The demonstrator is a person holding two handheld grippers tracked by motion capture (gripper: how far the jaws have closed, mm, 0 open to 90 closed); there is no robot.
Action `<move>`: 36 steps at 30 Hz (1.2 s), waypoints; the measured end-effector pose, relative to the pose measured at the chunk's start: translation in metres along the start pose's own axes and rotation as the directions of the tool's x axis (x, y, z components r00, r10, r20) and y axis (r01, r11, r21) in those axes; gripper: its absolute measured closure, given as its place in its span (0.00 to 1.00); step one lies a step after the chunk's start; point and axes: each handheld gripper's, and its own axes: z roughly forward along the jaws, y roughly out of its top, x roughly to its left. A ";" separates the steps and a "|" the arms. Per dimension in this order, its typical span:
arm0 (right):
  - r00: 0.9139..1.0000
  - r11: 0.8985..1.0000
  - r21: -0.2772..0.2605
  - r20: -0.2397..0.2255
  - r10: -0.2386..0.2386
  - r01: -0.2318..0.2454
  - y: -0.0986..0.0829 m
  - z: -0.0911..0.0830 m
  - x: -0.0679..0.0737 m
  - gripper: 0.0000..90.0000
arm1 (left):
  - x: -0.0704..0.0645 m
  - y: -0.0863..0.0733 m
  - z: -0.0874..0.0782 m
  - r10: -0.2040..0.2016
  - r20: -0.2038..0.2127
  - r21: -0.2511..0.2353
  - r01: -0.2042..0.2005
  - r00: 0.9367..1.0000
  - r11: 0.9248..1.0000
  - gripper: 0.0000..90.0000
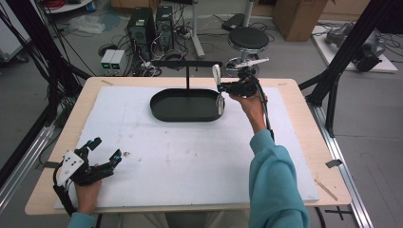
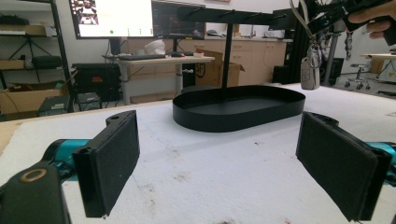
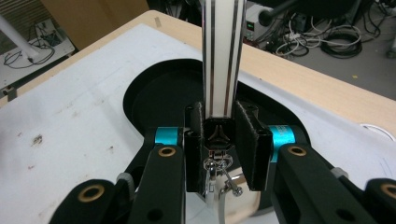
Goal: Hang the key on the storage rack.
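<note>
A black oval tray [image 1: 157,108] with a T-shaped rack [image 1: 187,63] rising from it stands at the far middle of the table. Over the tray's right end, my right gripper [image 1: 227,88] is shut on a white striped strap [image 3: 222,56]. A metal ring [image 3: 215,170] and a pale key fob [image 1: 220,103] hang from the strap just above the tray; the fob [image 2: 309,74] dangles beside the rack's bar [image 2: 233,16]. My left gripper [image 1: 106,148] rests at the near left of the mat, open and holding nothing, its pads [image 2: 112,158] wide apart and facing the tray [image 2: 238,119].
A white foam mat [image 1: 190,156] covers most of the wooden table [image 1: 304,123]. Black frame posts [image 1: 342,57] stand at both sides. On the floor behind are a stool [image 1: 248,39], computer towers [image 1: 142,26] and cables.
</note>
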 end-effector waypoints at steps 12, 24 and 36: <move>0.999 1.000 0.001 -0.028 0.015 -0.015 -0.001 0.012 -0.010 0.83 | 0.000 0.000 0.000 0.000 0.001 0.000 0.000 1.000 1.000 0.15; 0.999 0.999 0.000 -0.032 0.032 -0.032 -0.005 0.020 -0.021 0.83 | 0.000 0.000 0.000 0.001 0.001 0.000 -0.001 1.000 1.000 0.15; 0.998 0.998 -0.035 -0.036 0.059 -0.060 -0.008 0.024 -0.031 0.83 | 0.000 0.000 0.000 0.000 0.001 -0.001 0.000 1.000 1.000 0.15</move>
